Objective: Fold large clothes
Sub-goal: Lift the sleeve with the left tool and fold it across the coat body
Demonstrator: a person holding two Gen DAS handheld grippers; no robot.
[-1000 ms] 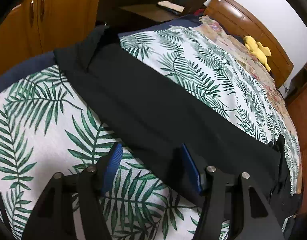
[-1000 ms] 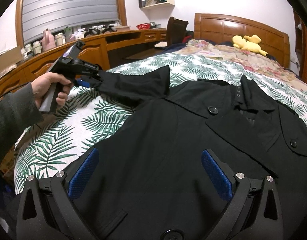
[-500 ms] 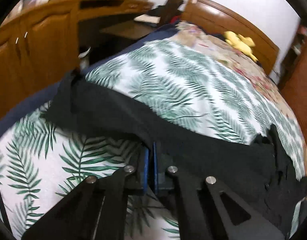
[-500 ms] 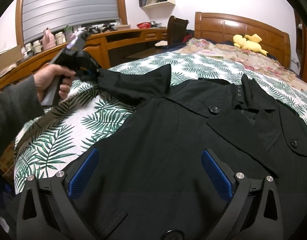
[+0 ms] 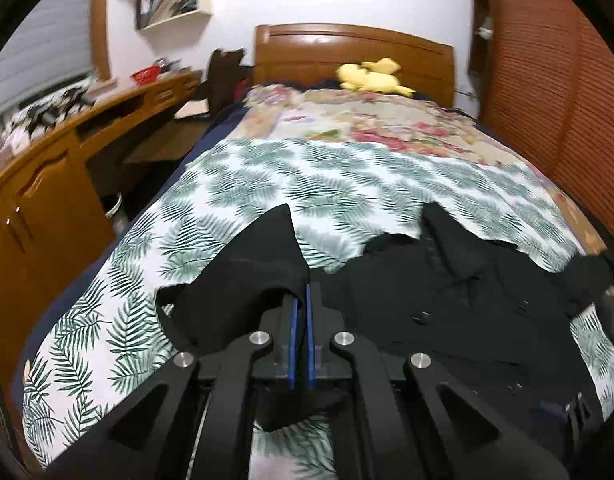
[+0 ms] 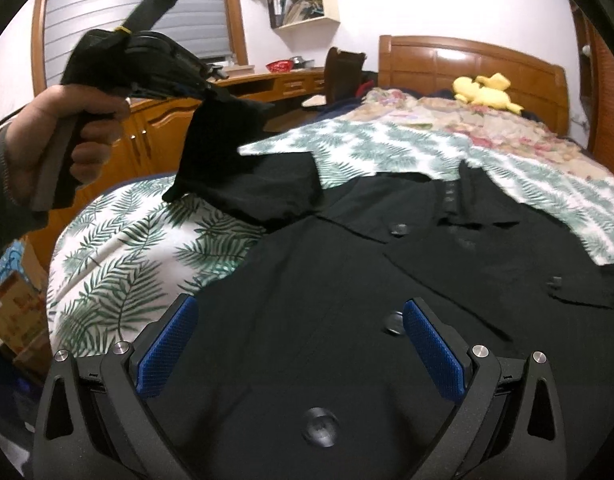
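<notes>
1. The coat (image 6: 347,280) lies face up, spread over the leaf-print sheet (image 6: 119,256) on the bed (image 6: 471,60); its body is still flat and unfolded, buttons showing down the front.
2. The left gripper (image 5: 301,300) is clamped on the end of the near sleeve (image 5: 247,276); its blue pads meet on the black cloth. In the right view the same gripper (image 6: 203,88), held by a hand (image 6: 67,128), has the sleeve (image 6: 227,136) lifted clear of the sheet, while the rest of the sleeve trails down to the shoulder.
3. The right gripper (image 6: 299,344) hovers over the coat's lower front with jaws wide apart and nothing between the pads.
4. Judged from this, the task is at its first fold: the sleeve is picked up but not yet laid across the chest. Left to do, as it looks: bring this sleeve in, do the other sleeve, then fold the body.
5. The far sleeve cannot be made out clearly; only dark cloth shows at the right edge.
6. Containers: a wall shelf (image 6: 307,0) holds what look like books or papers; a red bowl (image 6: 281,66) sits on the desk (image 6: 267,80), contents not visible; a cardboard box (image 6: 11,312) stands on the floor at left, contents unclear.
</notes>
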